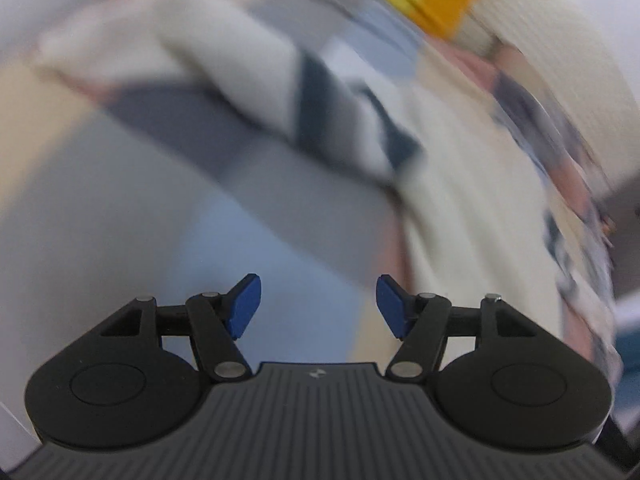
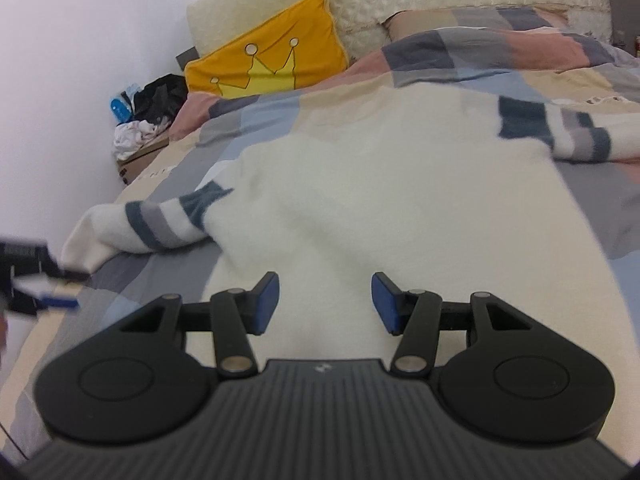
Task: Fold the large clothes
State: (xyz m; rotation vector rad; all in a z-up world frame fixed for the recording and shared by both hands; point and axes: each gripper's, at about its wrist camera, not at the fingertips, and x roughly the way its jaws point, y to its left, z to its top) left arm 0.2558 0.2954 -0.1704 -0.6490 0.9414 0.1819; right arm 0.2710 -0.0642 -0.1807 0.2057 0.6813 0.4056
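Flanking the sweater [image 2: 360, 184]: yellow cushion [image 2: 268, 64], clothes heap [image 2: 140, 128].

The left hand-held gripper [image 1: 319, 306] points steeply downward, its blue-padded fingers [image 1: 245, 306] spread well apart with nothing between them. The right hand-held gripper [image 2: 325, 304] tilts down at a shallower angle, its blue pads [image 2: 267, 302] also parted and gripping nothing. In the right wrist view, the left one appears blurred at the left edge.
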